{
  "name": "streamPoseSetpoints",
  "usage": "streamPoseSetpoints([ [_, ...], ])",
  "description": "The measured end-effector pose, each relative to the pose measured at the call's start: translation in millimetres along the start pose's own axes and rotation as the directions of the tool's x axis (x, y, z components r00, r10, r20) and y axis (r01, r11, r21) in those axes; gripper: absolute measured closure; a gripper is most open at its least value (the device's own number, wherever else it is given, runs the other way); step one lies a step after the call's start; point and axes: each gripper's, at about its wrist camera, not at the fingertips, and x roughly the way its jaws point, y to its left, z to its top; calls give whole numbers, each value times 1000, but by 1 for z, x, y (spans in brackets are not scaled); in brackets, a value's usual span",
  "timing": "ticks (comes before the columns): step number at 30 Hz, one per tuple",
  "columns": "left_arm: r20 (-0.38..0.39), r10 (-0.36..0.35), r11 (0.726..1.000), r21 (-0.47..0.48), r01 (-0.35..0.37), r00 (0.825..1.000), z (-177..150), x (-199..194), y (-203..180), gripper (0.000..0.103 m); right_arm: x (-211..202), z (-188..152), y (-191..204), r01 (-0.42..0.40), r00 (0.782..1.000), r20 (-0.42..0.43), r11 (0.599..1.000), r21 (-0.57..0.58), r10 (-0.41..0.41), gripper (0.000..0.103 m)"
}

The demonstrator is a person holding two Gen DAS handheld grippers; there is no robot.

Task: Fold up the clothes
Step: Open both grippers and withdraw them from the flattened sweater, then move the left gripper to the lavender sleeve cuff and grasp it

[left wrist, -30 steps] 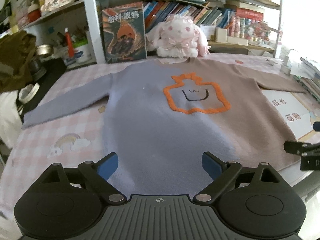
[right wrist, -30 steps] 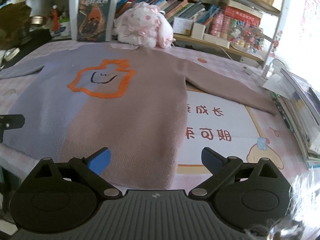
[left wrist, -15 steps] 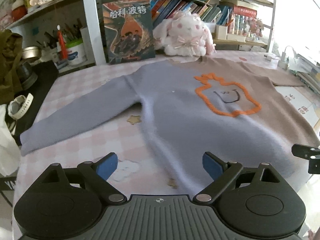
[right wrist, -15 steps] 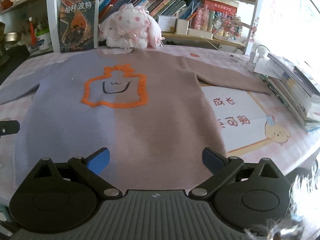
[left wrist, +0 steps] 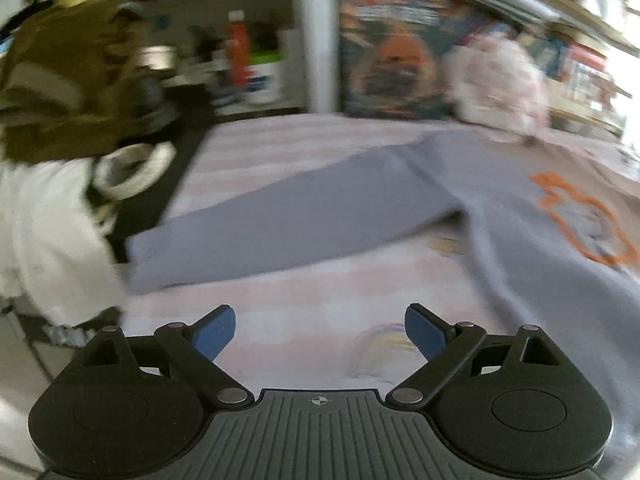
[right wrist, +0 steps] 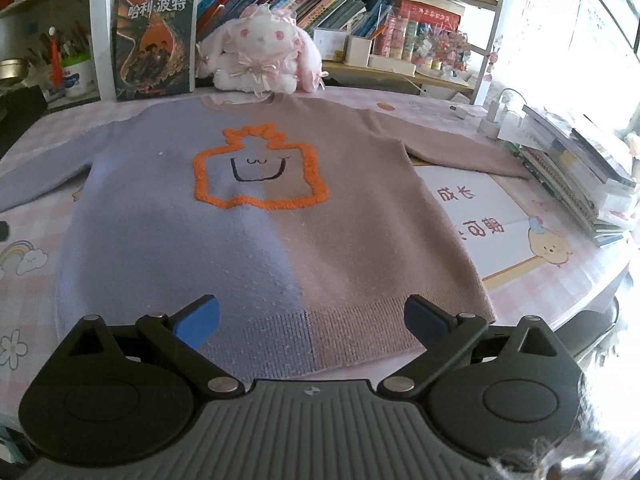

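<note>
A sweater (right wrist: 280,216), half lavender and half tan with an orange outline on the chest, lies flat and face up on the pink checked table (right wrist: 24,280). My right gripper (right wrist: 312,320) is open and empty, just above the sweater's bottom hem. My left gripper (left wrist: 320,330) is open and empty over bare tabletop, near the front of the lavender left sleeve (left wrist: 280,224). The left wrist view is motion-blurred. The tan right sleeve (right wrist: 460,152) stretches out to the right.
A white plush bunny (right wrist: 260,60) and a poster book (right wrist: 154,40) stand at the back below bookshelves. A stack of books (right wrist: 580,176) sits at the right edge. A printed mat (right wrist: 480,216) lies beside the sweater. White and olive cloth (left wrist: 52,184) sits off the table's left end.
My left gripper has swung left, from over the sweater's body to the left sleeve. My right gripper has shifted left toward the middle of the hem. Both stayed open.
</note>
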Motion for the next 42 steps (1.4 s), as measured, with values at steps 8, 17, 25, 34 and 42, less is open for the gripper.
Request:
streamPoseSetpoints([
  [8,39,96,958,-274,-82,995,1,18,78,11,-2,2,9,16,1000,-25,999,-51,-18,4],
  [17,60,95,854,-517,-50,994,3,40,124,48,-2,2,11,37,998,-38,996,-87,-40,4],
  [25,74,92,799,-601,-29,993,1,44,130,51,-4,1,9,61,997,-44,994,-87,-65,4],
  [34,97,94,823,-567,-23,991,7,38,120,60,-5,3,14,51,998,-41,993,-109,-56,4],
  [42,106,2,772,-632,67,994,9,47,122,60,-5,3,16,50,998,-39,993,-109,-54,4],
])
